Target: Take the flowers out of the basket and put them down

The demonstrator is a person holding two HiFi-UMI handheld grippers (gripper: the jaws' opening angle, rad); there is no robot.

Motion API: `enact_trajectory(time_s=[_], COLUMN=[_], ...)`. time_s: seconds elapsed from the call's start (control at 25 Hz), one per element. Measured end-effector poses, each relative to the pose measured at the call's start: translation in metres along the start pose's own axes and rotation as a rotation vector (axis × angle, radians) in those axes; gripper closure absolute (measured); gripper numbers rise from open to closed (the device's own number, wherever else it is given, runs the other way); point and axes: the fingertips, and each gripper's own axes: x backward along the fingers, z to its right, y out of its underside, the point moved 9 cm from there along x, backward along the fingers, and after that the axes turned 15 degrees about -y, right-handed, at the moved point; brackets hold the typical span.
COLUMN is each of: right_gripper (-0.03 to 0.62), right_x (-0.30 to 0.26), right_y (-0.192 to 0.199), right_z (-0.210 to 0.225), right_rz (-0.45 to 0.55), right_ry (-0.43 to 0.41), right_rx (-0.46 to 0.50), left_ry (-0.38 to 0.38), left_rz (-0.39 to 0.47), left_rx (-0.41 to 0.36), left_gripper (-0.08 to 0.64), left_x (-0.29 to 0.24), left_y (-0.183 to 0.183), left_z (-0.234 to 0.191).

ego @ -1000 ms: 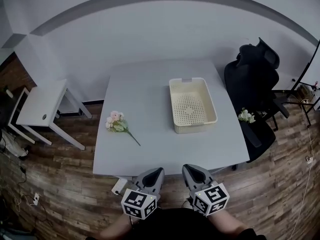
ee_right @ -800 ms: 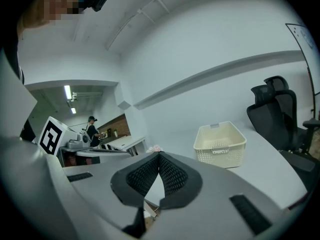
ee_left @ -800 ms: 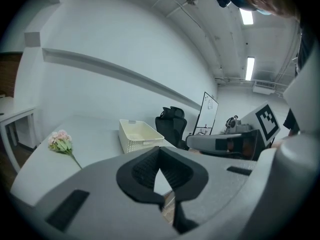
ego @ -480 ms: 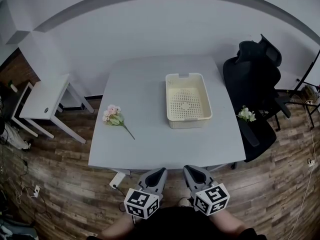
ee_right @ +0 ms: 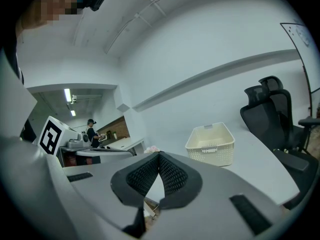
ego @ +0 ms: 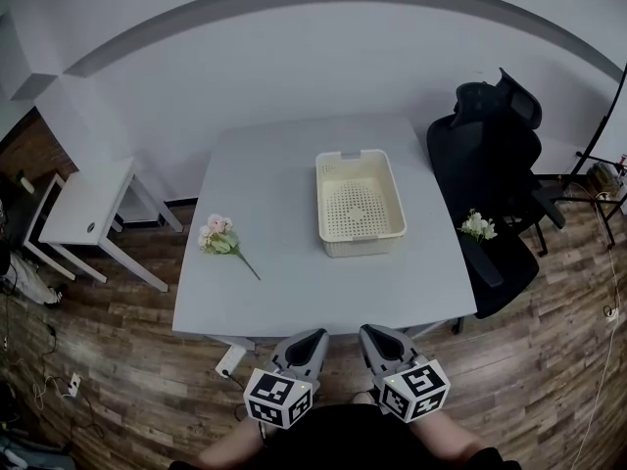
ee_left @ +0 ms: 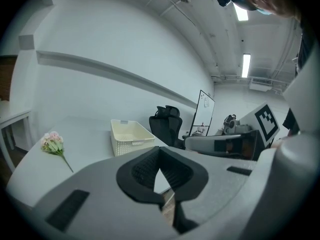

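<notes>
An empty cream basket (ego: 360,202) stands on the grey table (ego: 284,302), right of the middle. A pink flower bunch (ego: 217,237) with a green stem lies on the table near its left edge. A white flower bunch (ego: 477,226) rests on the seat of the black chair (ego: 495,155). My left gripper (ego: 302,345) and right gripper (ego: 375,342) hang side by side before the table's front edge, both shut and holding nothing. The left gripper view shows the basket (ee_left: 131,136) and pink bunch (ee_left: 52,143) beyond the shut tips (ee_left: 160,150). The right gripper (ee_right: 159,156) points toward the basket (ee_right: 211,144).
A small white side table (ego: 83,204) stands left of the grey table on the wooden floor (ego: 118,360). The black office chair is close to the table's right edge. A white wall runs behind. A person (ee_right: 92,132) stands far off in the right gripper view.
The head view has shifted a little, so the table and basket sit slightly further left in it. Both grippers keep their place and stay shut. The flowers have not moved.
</notes>
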Motion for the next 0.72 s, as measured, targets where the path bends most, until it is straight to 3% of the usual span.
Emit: enact_trajectory(time_s=[0.72], right_gripper=[0.571], right_x=[-0.010], right_y=[0.003], right_z=[-0.012], right_rz=[0.009], right_ry=[0.011], right_rx=[-0.008], left_ry=[0.018], left_rz=[-0.006], left_rx=[-0.027], left_gripper=[0.554], left_x=[0.006], left_y=[-0.003], left_z=[-0.011])
